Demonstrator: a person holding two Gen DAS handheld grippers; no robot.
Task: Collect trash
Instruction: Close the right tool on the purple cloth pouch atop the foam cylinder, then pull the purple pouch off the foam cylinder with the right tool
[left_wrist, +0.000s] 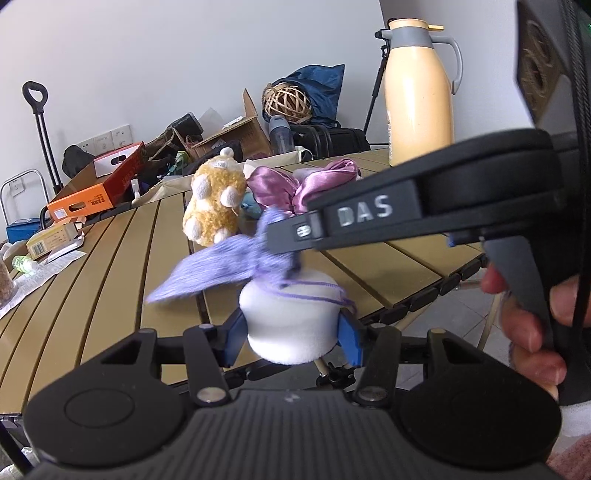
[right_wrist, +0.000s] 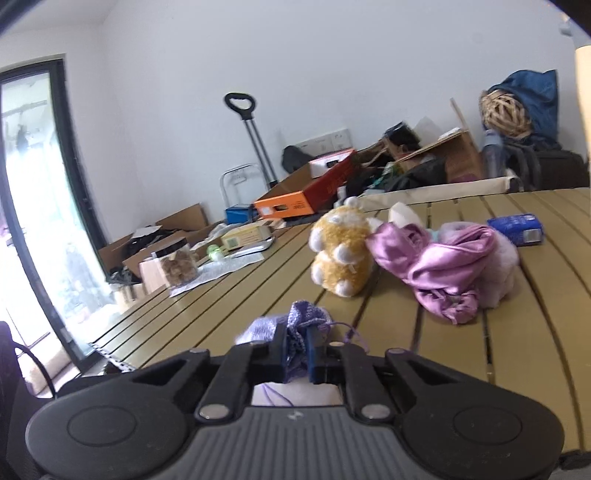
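My left gripper (left_wrist: 291, 334) is shut on a white foam-like roll (left_wrist: 291, 314), its blue pads pressing both sides, just above the near edge of the slatted table (left_wrist: 110, 258). A purple thread lies over the roll's top. My right gripper (left_wrist: 286, 240) reaches in from the right, held by a person's hand (left_wrist: 528, 325), and is shut on a purple knitted cloth (left_wrist: 221, 269) that hangs blurred to the left above the roll. In the right wrist view the right gripper (right_wrist: 295, 350) pinches the purple cloth (right_wrist: 306, 314), with the white roll (right_wrist: 295, 395) just beneath it.
A yellow plush toy (right_wrist: 341, 251) and a pink satin cloth (right_wrist: 443, 266) lie mid-table, with a blue pack (right_wrist: 515, 227) behind. A cream thermos jug (left_wrist: 417, 92) stands at the far right. A jar (right_wrist: 177, 266), papers and small boxes sit at the left end; boxes and bags line the wall.
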